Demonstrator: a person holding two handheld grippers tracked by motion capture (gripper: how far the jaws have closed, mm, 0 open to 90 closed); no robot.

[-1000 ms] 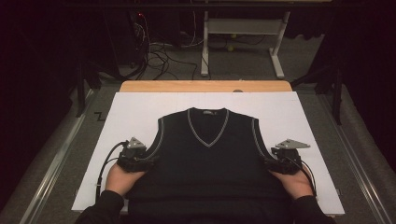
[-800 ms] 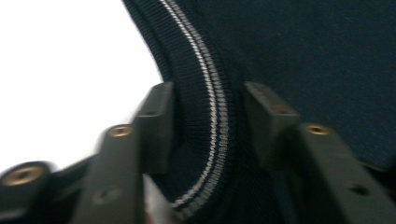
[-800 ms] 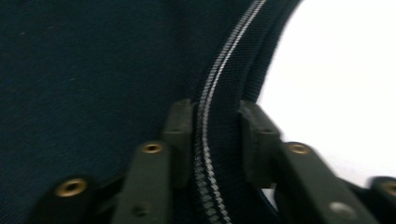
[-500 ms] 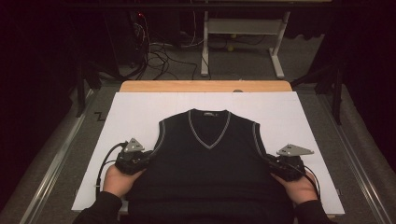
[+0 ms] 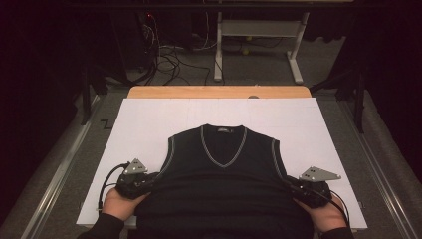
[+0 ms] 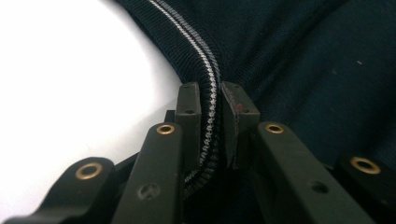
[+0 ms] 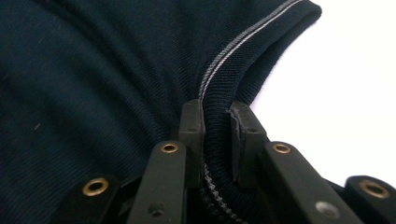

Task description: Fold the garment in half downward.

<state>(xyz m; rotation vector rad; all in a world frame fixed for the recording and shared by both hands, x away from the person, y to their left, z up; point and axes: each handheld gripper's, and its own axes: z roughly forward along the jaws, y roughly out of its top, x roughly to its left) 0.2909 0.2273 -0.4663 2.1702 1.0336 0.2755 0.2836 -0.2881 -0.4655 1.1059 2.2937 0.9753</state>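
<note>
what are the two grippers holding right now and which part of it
Both hold the dark sleeveless sweater. The left gripper pinches the striped trim of one armhole, the right gripper the ribbed trim of the other.

Both forearms are coming in from the bottom edge of the high view. The left hand (image 5: 119,203) is sitting at the lower left, gripping the black two-jaw left tongs (image 5: 149,180), which are pointing inward toward the frame's centre. The right hand (image 5: 326,214), at the lower right, is mirroring it with the black right tongs (image 5: 291,185). Both pairs of jaws have just been closing and are pinching ribbed dark fabric.
</note>
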